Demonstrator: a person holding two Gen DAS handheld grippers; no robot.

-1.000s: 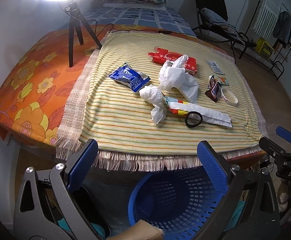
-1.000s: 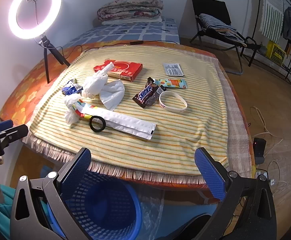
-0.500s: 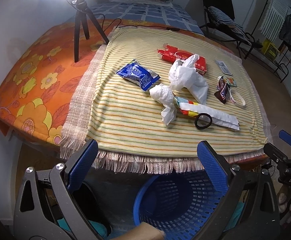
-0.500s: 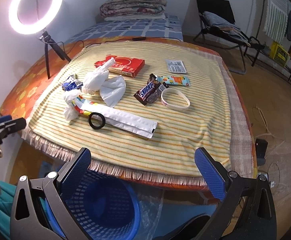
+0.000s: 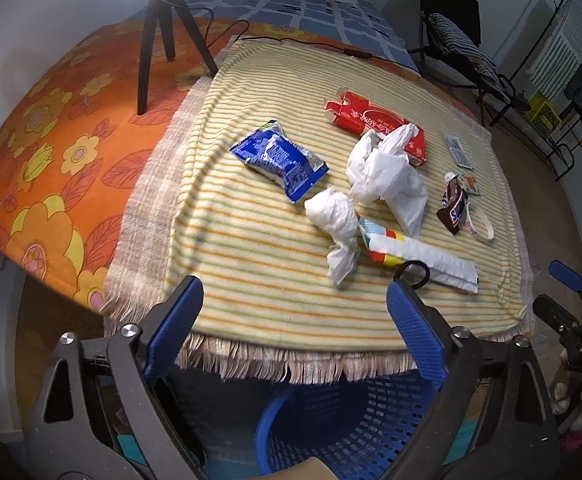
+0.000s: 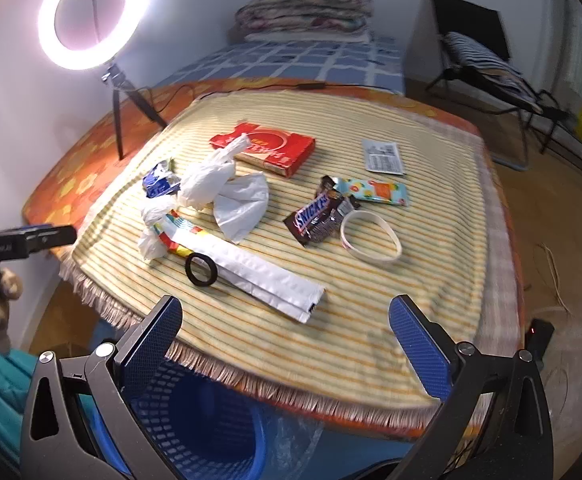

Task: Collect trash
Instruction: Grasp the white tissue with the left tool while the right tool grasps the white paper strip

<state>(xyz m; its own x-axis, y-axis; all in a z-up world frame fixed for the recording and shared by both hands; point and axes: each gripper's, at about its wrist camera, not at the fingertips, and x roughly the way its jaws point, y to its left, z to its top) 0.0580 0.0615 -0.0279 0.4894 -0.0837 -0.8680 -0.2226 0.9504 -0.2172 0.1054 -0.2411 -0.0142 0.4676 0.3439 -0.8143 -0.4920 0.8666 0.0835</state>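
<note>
Trash lies on a striped yellow blanket (image 5: 251, 272): a blue snack bag (image 5: 279, 158), a red flat box (image 5: 371, 120), crumpled white plastic bags (image 5: 387, 172), a long white wrapper (image 6: 259, 272) with a black ring (image 6: 201, 268) on it, a Snickers wrapper (image 6: 317, 218), a white band (image 6: 371, 236) and a colourful candy wrapper (image 6: 375, 192). A blue mesh basket (image 5: 347, 428) stands on the floor below the blanket's near edge. My left gripper (image 5: 295, 332) and right gripper (image 6: 287, 340) are both open and empty, above the basket at that edge.
A ring light (image 6: 91, 12) on a tripod (image 5: 159, 36) stands at the table's far left on the orange floral cloth (image 5: 43, 140). A small grey sachet (image 6: 383, 156) lies far right. A bed with folded quilts (image 6: 303, 12) and a black chair (image 6: 479, 48) are behind.
Both grippers have moved closer to the table and a little higher, so the blanket and trash look larger. Nothing on the table has moved.
</note>
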